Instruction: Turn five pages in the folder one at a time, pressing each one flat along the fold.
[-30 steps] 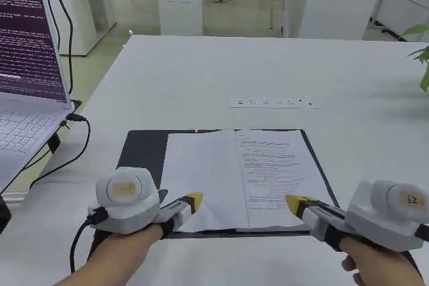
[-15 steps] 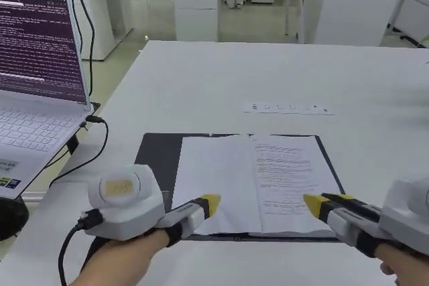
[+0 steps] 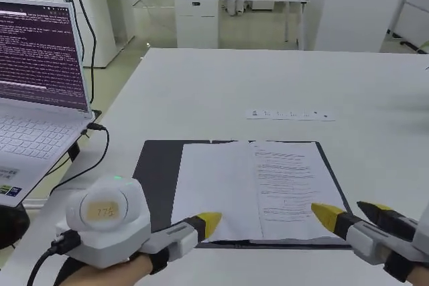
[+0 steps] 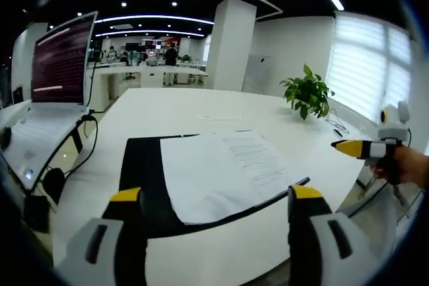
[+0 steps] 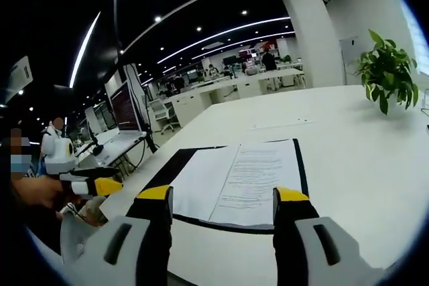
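A black folder [image 3: 155, 172] lies open on the white table, with white pages [image 3: 255, 189] spread flat across it; the right page is printed. My left gripper [image 3: 206, 222] hovers at the folder's near left corner. Its own view shows it [image 4: 214, 195] open, with the folder [image 4: 141, 179] and pages [image 4: 221, 172] ahead of the jaws. My right gripper [image 3: 352, 213] hangs just off the near right corner, also [image 5: 222, 195] open and holding nothing, looking over the pages [image 5: 241, 179]. Neither gripper touches the paper.
An open laptop [image 3: 37, 92] stands at the left with a black cable [image 3: 87, 159] trailing toward the folder. A thin labelled strip [image 3: 289, 115] lies beyond the folder. A potted plant [image 4: 307, 95] stands at the far right of the table.
The head camera has tilted, shifting the whole picture. Both grippers have drawn back slightly toward the near table edge. The pages lie as before.
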Demonstrator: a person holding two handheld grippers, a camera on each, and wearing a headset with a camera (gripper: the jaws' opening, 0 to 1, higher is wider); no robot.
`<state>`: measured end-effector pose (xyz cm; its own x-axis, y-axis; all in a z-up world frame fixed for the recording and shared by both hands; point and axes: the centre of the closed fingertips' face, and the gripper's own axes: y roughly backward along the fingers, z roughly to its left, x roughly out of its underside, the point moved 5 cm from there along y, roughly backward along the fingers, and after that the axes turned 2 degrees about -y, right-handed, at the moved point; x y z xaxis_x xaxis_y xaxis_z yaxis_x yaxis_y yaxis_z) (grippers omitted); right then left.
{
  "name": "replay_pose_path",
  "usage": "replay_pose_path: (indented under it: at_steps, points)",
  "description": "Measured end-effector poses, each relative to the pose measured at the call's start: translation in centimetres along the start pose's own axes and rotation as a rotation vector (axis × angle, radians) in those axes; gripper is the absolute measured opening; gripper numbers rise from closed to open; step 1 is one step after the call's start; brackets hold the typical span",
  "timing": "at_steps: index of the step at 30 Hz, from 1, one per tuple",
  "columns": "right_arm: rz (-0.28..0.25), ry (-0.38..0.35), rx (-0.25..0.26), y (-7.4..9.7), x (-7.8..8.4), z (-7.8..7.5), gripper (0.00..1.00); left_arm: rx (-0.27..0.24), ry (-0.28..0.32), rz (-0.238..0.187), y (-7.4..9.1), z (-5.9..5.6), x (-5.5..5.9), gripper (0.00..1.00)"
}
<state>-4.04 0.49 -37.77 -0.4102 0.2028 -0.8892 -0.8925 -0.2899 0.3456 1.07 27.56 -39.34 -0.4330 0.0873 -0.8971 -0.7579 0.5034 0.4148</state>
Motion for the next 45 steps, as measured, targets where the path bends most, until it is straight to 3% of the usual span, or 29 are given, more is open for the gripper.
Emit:
replay_pose_path:
  at_steps: [4, 7, 16, 20, 22, 30, 33, 45]
  points:
    - [0.004, 0.019, 0.012, 0.6, -0.1, -0.3, 0.67, 0.015, -0.051, -0.005, 0.5, -0.8, -0.3, 0.92]
    - [-0.008, 0.037, 0.03, 1.2, -0.3, -0.6, 0.74, 0.014, -0.057, -0.009, 0.8, -0.9, -0.5, 0.97]
    - [-0.034, 0.087, 0.059, 2.7, -0.6, -1.3, 0.92, -0.017, -0.057, -0.019, 2.1, -0.3, -0.5, 0.99]
    - [-0.048, 0.072, 0.062, 3.2, -1.0, -1.7, 1.0, -0.026, -0.044, -0.025, 2.7, 0.2, -0.7, 0.99]
    - [-0.056, 0.073, 0.064, 3.5, -1.2, -1.9, 1.0, -0.032, -0.023, -0.045, 3.0, 0.5, -1.0, 0.99]
    - [-0.064, 0.094, 0.092, 4.6, -1.4, -3.0, 1.0, -0.054, -0.056, -0.041, 4.2, 1.1, -1.3, 0.99]
    - [-0.051, 0.086, 0.104, 4.7, -1.1, -3.4, 1.0, -0.061, -0.042, -0.069, 4.5, 1.4, -1.7, 0.99]
    - [-0.048, 0.093, 0.119, 5.0, -1.4, -4.0, 1.0, -0.068, -0.058, -0.046, 4.8, 2.0, -1.9, 0.99]
